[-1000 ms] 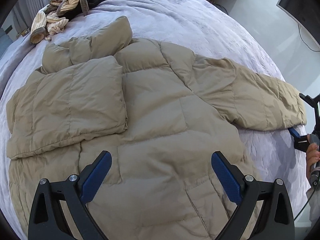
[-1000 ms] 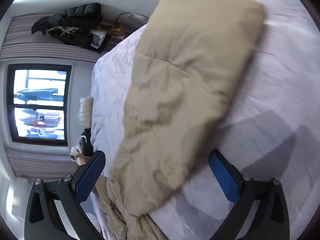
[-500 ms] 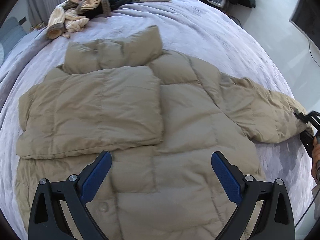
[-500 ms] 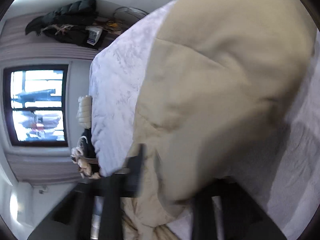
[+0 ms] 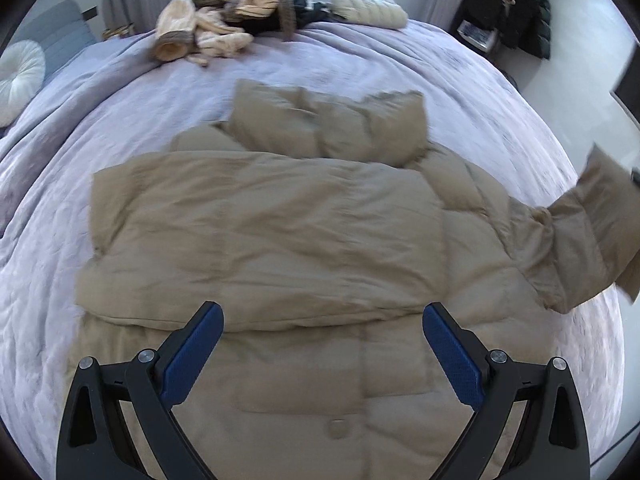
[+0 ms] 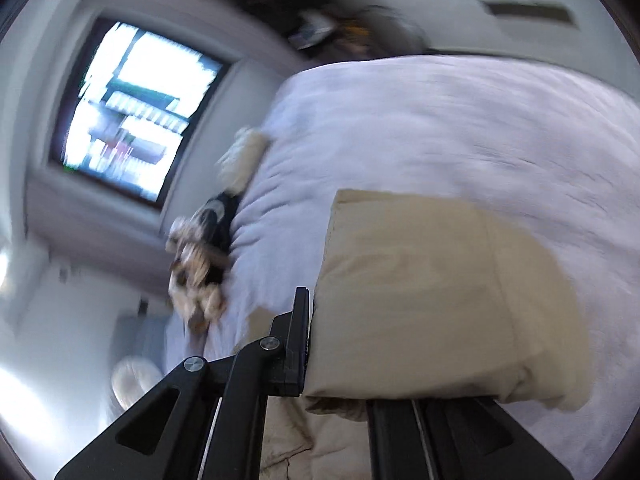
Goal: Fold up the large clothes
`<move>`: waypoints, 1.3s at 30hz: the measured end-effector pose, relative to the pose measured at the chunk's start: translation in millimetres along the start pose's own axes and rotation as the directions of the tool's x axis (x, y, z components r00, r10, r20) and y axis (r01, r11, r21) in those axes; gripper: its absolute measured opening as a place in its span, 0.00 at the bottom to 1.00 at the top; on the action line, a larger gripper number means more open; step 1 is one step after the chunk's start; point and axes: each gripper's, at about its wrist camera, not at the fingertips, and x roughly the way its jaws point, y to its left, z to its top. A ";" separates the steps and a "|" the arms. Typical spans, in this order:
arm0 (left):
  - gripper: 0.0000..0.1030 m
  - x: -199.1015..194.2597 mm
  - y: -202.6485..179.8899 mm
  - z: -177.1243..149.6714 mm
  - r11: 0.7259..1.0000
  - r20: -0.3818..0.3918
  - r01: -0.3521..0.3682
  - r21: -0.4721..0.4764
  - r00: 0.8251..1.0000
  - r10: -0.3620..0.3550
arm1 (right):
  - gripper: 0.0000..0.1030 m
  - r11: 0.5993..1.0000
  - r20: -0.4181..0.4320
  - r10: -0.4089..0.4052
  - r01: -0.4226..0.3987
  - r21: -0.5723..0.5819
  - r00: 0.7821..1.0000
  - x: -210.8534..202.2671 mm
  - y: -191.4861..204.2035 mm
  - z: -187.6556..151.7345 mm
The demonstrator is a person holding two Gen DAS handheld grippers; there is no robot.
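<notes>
1. Tan puffer jacket (image 5: 280,240): spread on the lavender bed cover (image 5: 100,128), collar toward the far edge; one sleeve lies folded across the chest.
2. Other sleeve (image 5: 576,240): lifted off the bed at the right; its cuff end (image 6: 420,300) fills the right wrist view.
3. Right gripper (image 6: 340,364): fingers clamped on the cuff end.
4. Left gripper (image 5: 320,344): fingers wide apart above the jacket's lower front, holding nothing.
5. Risk (judgement): slick, bulky fabric may slide from the narrow pinch mid-swing, or the sleeve may land skewed and drag the unpinned body out of line.
6. Periphery: heaped clothes (image 5: 224,12) at the far bed edge.
</notes>
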 end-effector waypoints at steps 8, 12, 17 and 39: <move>0.97 -16.8 83.1 2.8 0.995 0.036 -0.064 -0.072 0.997 0.067 | 0.08 0.853 -0.180 -0.089 -0.019 -0.521 0.980 103.4 168.7 -111.5; 0.97 -18.8 123.2 -0.4 0.990 0.041 -0.094 -0.104 0.994 0.098 | 0.08 0.751 -0.235 -0.210 0.003 -0.660 0.949 151.8 190.6 -187.4; 0.97 -13.6 152.0 -7.9 0.986 0.028 -0.103 -0.132 0.994 0.108 | 0.08 0.624 -0.240 -0.382 0.057 -0.780 0.893 185.8 175.7 -250.7; 0.97 -4.9 146.7 10.7 0.991 0.047 0.038 -0.128 0.998 -0.032 | 0.13 0.986 -0.159 -0.110 0.128 0.107 0.981 81.6 40.7 -148.4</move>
